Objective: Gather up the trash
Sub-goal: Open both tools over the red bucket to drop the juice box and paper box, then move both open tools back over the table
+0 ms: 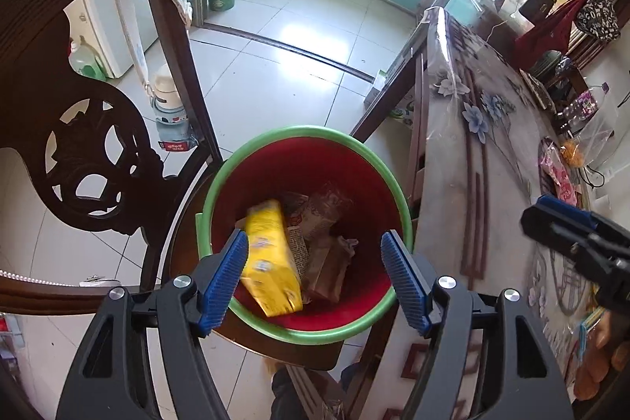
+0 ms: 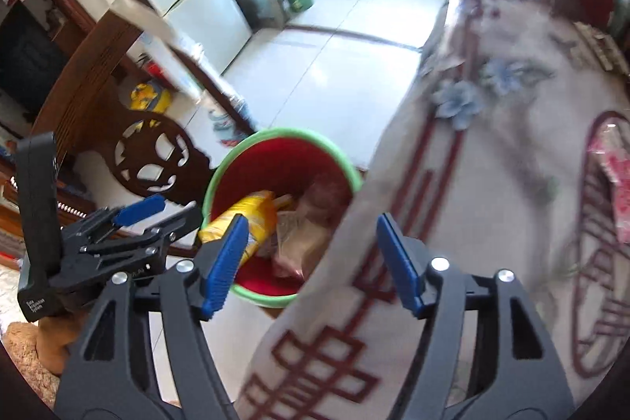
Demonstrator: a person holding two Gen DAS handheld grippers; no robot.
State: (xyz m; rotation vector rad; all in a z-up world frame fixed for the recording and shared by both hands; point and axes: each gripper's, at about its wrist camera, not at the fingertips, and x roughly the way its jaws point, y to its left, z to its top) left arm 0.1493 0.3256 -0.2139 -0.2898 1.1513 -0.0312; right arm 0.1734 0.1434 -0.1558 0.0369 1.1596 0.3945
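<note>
Trash: yellow packet (image 1: 271, 258) is inside the red bin (image 1: 303, 335), tilted, sitting just past the left tool's (image 1: 315, 276) left pad, next to some brown wrappers (image 1: 328, 264).
Left wrist view: left tool is spread wide right over the bin, pads not pressing on anything. Right tool (image 1: 551, 219) pokes in off to the right, above the desk (image 1: 484, 160).
Right wrist view: kinda blurry. Right tool (image 2: 311, 264) is spread too, nothing between the pads, straddling the desk edge (image 2: 346, 247); bin ahead-left, left tool (image 2: 157, 213) further left.
</note>
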